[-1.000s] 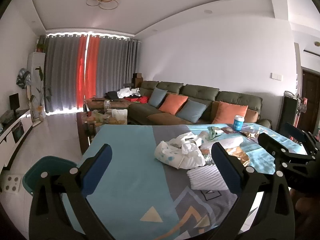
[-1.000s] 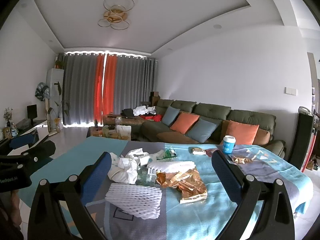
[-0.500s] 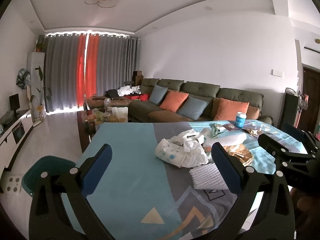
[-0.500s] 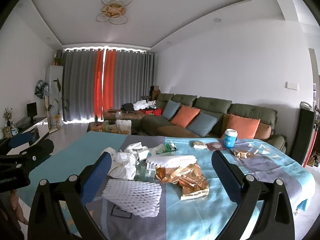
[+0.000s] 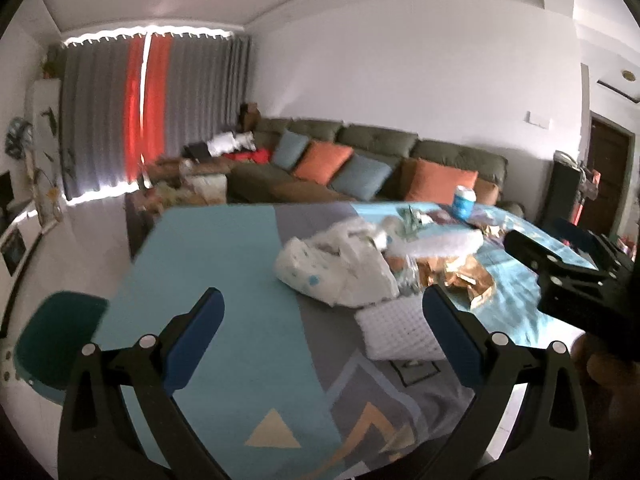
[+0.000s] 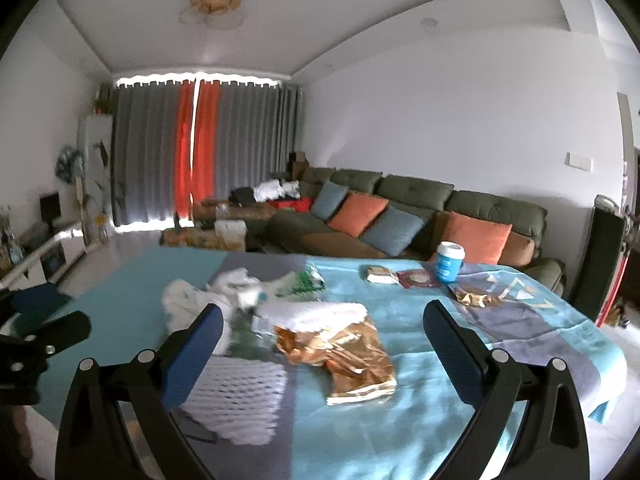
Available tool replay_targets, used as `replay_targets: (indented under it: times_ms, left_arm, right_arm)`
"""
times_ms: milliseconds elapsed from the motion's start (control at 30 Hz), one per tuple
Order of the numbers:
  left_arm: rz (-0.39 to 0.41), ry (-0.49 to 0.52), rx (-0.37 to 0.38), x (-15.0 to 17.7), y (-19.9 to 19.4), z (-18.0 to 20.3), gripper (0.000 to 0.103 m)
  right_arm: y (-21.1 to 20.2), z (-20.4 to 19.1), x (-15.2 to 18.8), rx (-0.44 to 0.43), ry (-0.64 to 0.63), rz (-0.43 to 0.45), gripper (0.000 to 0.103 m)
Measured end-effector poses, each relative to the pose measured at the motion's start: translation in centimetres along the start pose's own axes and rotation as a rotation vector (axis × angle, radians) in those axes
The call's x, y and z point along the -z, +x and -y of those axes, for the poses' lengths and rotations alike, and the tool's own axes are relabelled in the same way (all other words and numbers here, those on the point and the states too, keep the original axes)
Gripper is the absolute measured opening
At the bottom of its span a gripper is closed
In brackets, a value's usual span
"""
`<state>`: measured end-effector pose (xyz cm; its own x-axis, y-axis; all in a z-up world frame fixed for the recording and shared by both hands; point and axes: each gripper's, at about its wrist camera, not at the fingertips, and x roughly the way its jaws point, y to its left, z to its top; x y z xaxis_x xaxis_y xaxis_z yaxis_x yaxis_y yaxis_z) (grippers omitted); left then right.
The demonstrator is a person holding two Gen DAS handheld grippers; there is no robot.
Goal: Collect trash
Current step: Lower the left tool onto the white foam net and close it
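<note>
Both the left gripper (image 5: 322, 330) and right gripper (image 6: 320, 344) hover spread wide and empty near the crumpled white bag (image 5: 340, 272), so a hasty pinch risks scattering the loose gold wrapper (image 6: 340, 354) just beside the bag.

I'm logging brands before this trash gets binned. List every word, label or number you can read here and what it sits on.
No text is legible in either view.
Blue cup: pale markings on its side, too blurred to read.
Green-and-white wrapper: print too small and blurred.
Red packet: a round pale mark, no readable words.
Gold foil bag: no print visible.
White spotted bag: blue dots only, no letters.
</note>
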<state>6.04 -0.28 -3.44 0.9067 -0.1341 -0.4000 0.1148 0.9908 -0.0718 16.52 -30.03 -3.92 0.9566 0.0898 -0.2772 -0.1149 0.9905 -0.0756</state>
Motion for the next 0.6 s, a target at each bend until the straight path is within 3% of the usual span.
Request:
replay_targets:
  times_ms: [200, 600]
  left_arm:
    - [-0.110, -0.026, 0.092, 0.9, 3.9, 0.5, 0.098]
    - [-0.275, -0.016, 0.235, 2.0, 11.6, 3.6, 0.097]
  right_arm:
    - [2.2, 0.1, 0.6, -0.005, -0.066, -0.049, 0.097]
    - [3.9, 0.9, 0.1, -0.027, -0.051, -0.061, 0.097]
